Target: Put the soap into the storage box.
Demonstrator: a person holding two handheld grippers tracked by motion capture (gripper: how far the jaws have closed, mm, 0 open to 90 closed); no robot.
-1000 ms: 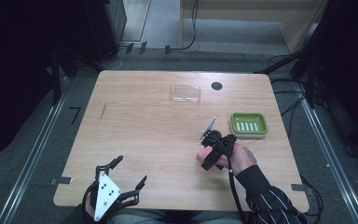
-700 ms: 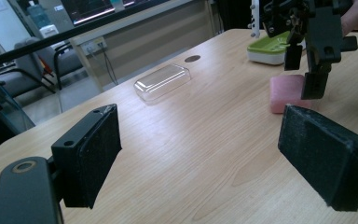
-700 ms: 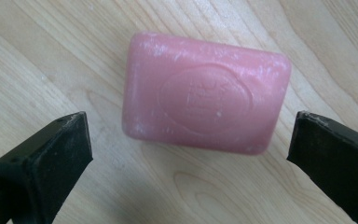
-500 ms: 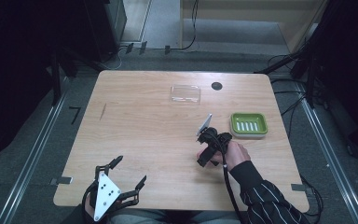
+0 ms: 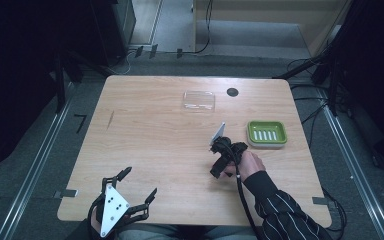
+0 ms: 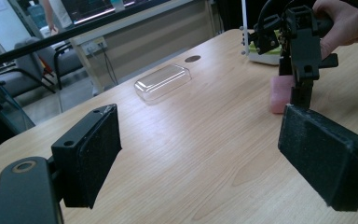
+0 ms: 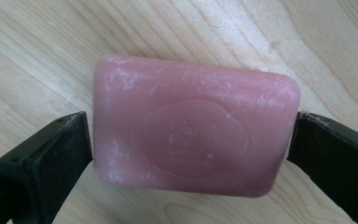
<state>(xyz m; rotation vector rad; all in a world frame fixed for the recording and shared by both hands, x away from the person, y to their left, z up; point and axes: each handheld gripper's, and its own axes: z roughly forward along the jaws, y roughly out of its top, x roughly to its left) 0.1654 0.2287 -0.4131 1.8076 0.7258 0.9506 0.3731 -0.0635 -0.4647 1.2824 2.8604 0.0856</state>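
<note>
Right gripper view is looking straight down on a pink bar of soap (image 7: 193,126) lying flat on the pale wooden tabletop (image 7: 51,56). The right hand-held gripper (image 7: 191,144) is bracketing the bar along its length, one black jaw sitting at each short end. Both pads are touching or very nearly touching the soap, so the jaws are standing just as wide as the bar is long; whether they are pressing in firmly cannot be told. A stamped oval mark is showing on the soap's top face.

From the high view, the right hand-held gripper (image 5: 220,167) is pointing down at the tabletop (image 5: 150,135), right of centre, with the person's hand (image 5: 250,162) wrapping its grip and a striped sleeve (image 5: 285,215) trailing toward the near edge. A green soap dish (image 5: 266,133) is sitting near it, toward the right edge. A clear plastic lid (image 5: 199,100) is lying well apart, toward the far edge.

The left hand-held gripper (image 5: 136,186) is resting at the near left of the tabletop, its jaws spread wide with nothing between them. Its own view is showing the two pads (image 6: 98,149) far apart, with the lid (image 6: 163,81) and the soap (image 6: 280,93) beyond.
</note>
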